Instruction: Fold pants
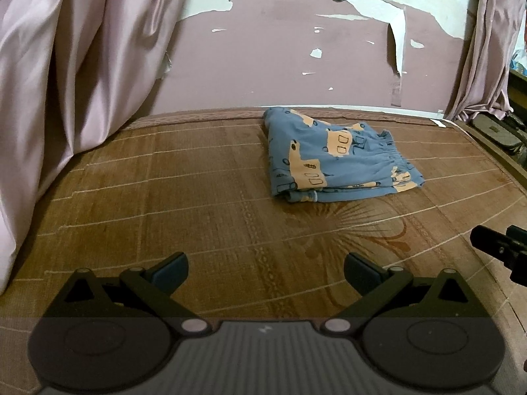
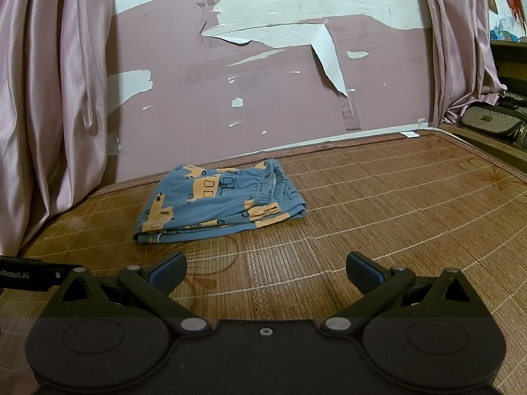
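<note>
Folded pants (image 1: 339, 158) lie ahead of both spread grippers (image 2: 265, 271), untouched

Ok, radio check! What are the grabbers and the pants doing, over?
Left gripper open, empty. Right gripper open, empty. Pants folded on mat, untouched. Nothing in the way.

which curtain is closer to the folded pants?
The left curtain, hanging beside the pants; the right curtain is across the mat.
</note>
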Tool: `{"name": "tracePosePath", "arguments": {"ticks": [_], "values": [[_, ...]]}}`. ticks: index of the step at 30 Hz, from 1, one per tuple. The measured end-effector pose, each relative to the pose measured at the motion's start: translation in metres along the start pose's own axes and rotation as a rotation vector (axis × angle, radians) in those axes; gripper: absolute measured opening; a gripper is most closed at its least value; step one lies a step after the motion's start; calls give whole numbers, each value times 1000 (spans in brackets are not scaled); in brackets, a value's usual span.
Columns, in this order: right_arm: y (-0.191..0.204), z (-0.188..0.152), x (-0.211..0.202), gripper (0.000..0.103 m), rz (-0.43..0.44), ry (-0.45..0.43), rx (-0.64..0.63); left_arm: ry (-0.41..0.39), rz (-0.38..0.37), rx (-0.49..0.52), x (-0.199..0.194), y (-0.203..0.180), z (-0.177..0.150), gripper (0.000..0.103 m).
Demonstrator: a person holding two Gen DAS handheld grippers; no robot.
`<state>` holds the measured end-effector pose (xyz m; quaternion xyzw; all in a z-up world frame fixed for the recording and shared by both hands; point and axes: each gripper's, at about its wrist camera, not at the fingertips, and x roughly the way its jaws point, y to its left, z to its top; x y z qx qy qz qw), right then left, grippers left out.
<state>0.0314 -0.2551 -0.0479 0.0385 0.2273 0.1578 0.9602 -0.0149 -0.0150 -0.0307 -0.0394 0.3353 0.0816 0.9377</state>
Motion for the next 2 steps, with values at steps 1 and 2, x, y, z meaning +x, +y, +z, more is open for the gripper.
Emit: {"name": "tracePosePath", "arguments": {"ticks": [1, 2], "values": [[0, 0, 0, 102, 0, 0, 0, 0, 0, 1, 0, 0, 0, 103], [0, 0, 0, 102, 0, 0, 0, 1, -1, 1, 0, -1, 0, 103]]}}
